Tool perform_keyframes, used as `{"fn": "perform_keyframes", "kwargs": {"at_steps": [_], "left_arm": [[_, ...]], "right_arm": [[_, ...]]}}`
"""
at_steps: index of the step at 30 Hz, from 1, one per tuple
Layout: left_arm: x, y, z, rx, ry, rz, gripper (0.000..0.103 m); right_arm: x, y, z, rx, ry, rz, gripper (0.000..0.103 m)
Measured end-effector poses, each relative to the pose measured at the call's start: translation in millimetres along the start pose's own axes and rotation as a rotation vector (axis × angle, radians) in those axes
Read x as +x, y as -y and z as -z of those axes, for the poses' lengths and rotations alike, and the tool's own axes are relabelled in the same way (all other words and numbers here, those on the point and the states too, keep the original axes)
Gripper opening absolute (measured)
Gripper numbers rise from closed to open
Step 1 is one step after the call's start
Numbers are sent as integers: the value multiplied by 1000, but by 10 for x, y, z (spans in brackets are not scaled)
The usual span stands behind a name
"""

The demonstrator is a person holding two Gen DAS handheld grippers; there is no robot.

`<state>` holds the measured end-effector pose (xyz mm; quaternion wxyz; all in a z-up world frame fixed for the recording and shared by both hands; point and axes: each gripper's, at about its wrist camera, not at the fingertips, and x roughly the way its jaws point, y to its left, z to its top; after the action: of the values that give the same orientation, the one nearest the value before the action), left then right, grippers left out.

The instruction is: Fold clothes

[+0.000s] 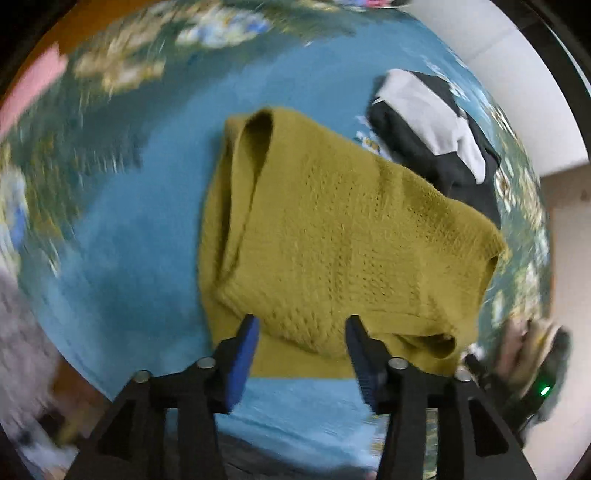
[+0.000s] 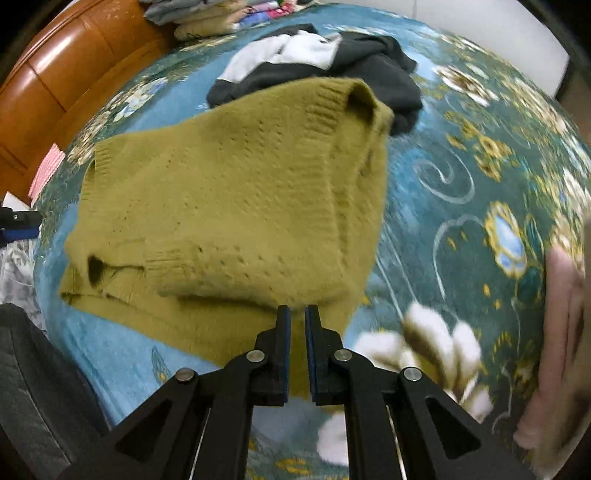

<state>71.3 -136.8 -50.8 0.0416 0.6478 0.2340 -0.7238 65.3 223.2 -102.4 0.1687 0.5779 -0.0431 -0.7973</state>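
Note:
A mustard-yellow knit sweater (image 1: 332, 236) lies folded on a blue floral bedspread (image 1: 155, 206). It also shows in the right wrist view (image 2: 229, 206). My left gripper (image 1: 302, 325) is open above the sweater's near edge and holds nothing. My right gripper (image 2: 297, 309) is nearly shut, with a narrow gap between the pads, at the sweater's near edge. I cannot tell whether fabric sits between the pads. A black and white garment (image 1: 436, 129) lies crumpled behind the sweater; it also shows in the right wrist view (image 2: 317, 62).
A wooden headboard (image 2: 62, 77) stands at the far left. Folded clothes (image 2: 207, 18) are stacked at the far end of the bed. A pink folded item (image 2: 565, 350) lies at the right. A white wall (image 1: 517, 85) borders the bed.

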Motion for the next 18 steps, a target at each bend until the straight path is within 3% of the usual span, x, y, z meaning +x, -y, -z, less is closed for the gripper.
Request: {"fn": "perform_keyframes", "kwargs": {"at_steps": [3,4,5,7,15,18], "left_arm": [[176,-56,45,-91,-60,22,56],[257,-75,61,-128,-79,31,56],[324,-100,73,-168,-91,45,56],[431,-160,88,-253,-97,82,56],[689,-389,139,-537,-116,172,56],[717,-410,141,-595,-109,195,53]], "right_arm": [[-23,52,96,35,-16,-42,8],[-17,69,113,57,-20,-59,15],[19,87,97,99,-23,-84,29],[89,123,67,183,-28,-134,47],[371,267,-56,521,-49,-332,47],[477,322,-102,648,-56,-407,47]]}}
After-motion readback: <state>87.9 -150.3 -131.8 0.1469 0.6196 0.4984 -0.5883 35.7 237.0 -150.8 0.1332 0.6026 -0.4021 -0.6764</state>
